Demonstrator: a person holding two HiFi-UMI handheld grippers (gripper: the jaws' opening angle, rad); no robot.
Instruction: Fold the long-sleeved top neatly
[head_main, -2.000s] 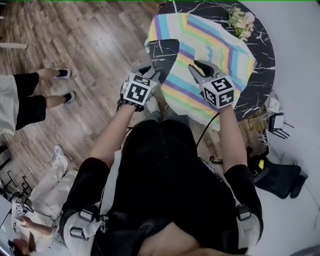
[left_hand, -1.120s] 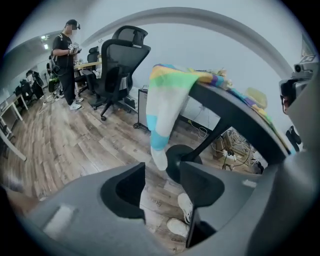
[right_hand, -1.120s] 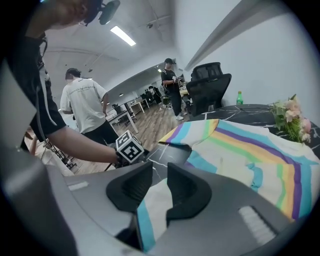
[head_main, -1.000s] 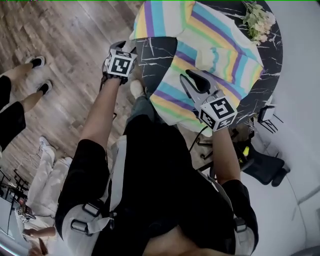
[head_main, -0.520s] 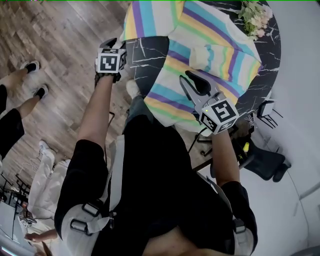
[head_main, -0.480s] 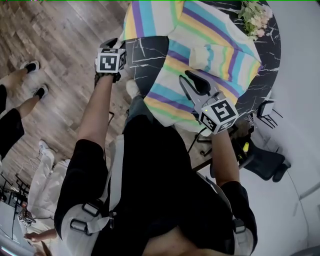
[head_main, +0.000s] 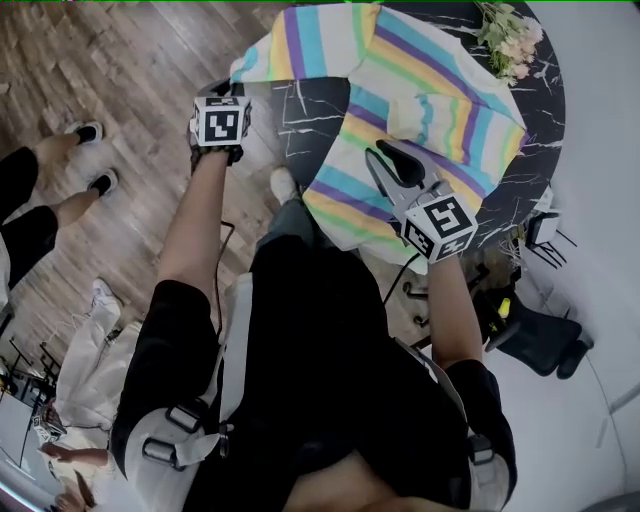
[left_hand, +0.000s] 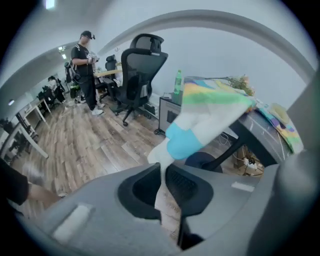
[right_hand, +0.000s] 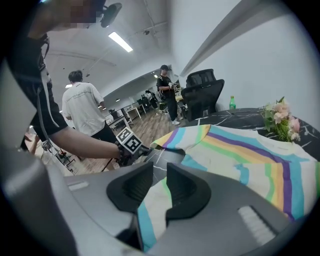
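Sagging limp and light, the pastel-striped long-sleeved top (head_main: 430, 80) probably folds best from edge grips. The left hand-held gripper (left_hand: 163, 170) is closing on the ten-o'clock sleeve (head_main: 262, 55), and the right hand-held gripper (right_hand: 160, 176) pinches the six-o'clock hem (head_main: 345, 215).

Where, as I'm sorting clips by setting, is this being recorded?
Probably an open-plan office: a black swivel chair, white desks further back on a wood-look floor, and ceiling strip lights above a standing person.
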